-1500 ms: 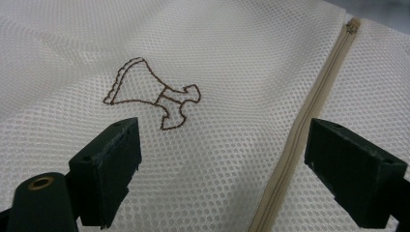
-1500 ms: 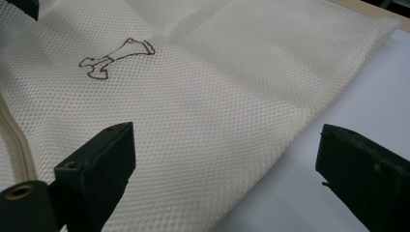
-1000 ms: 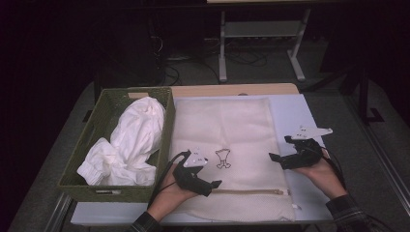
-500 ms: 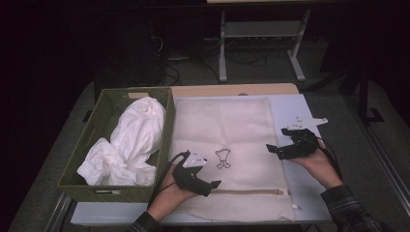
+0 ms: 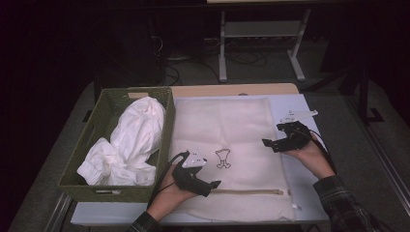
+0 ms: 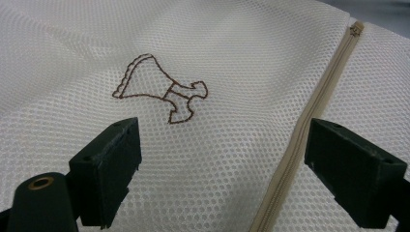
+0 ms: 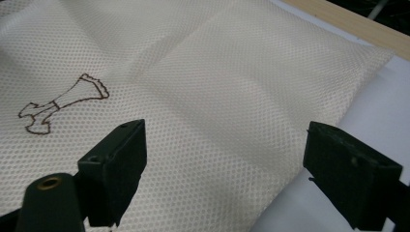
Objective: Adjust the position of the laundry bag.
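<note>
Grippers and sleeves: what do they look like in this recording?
Both are black two-jaw tools with blocky rectangular pads. The left gripper carries a pale three-cornered plate with dark dots and trails a black cable. The right gripper has a similar pale plate and a black cable running over the hand. The right sleeve is dark plaid.

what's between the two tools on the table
In the high view, bare mesh bag spans from the left tool to the right tool, broken by the brown embroidered figure.
</note>
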Motion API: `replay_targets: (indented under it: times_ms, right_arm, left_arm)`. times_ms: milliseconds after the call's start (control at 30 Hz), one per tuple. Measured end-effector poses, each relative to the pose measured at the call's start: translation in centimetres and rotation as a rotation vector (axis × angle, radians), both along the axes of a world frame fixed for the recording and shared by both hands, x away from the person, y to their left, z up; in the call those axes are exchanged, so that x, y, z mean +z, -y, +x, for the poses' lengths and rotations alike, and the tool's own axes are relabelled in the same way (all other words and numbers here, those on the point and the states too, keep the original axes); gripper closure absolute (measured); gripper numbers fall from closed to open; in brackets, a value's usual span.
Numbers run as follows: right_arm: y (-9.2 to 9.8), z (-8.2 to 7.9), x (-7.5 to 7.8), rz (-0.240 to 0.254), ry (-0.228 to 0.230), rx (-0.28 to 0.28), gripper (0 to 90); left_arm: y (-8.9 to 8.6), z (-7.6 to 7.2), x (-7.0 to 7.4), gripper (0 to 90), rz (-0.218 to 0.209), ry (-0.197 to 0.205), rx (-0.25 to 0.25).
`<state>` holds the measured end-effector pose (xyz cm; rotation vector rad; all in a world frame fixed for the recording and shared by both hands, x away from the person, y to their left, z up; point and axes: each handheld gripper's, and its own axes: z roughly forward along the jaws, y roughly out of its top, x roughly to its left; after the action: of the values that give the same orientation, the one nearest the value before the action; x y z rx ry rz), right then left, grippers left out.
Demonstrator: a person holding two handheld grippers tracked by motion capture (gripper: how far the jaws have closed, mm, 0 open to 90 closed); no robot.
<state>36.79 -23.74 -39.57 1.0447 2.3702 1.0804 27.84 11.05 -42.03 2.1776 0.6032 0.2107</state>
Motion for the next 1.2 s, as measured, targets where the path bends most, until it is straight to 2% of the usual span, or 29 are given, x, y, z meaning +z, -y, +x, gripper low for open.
replay_targets:
  times_ms: [200,533,767,967,1200]
  right_arm:
    - [0.5,0.6,-1.0,-0.015,-0.049,-0.020,17.9]
    - [1.5,1.1,-2.3,-0.031,-0.093,-0.062,23.5]
    - [1.6,1.2,-3.1,-0.050,-0.111,-0.068,29.7]
    - [1.8,1.2,-3.6,-0.048,-0.128,-0.065,39.0]
    - [1.7,1.1,-4.1,-0.050,-0.159,-0.061,43.2]
  left_arm:
    - [0.0,0.0,0.0,12.5,-0.002,0.001,-0.003]
    - [0.0,0.0,0.0,12.5,-0.001,0.003,-0.006]
    - [0.0,-0.1,0.1,12.5,0.005,0.005,-0.009]
    - [0.0,-0.1,0.0,12.6,0.008,0.004,-0.008]
    - [0.0,-0.2,0.0,12.6,0.011,0.004,-0.009]
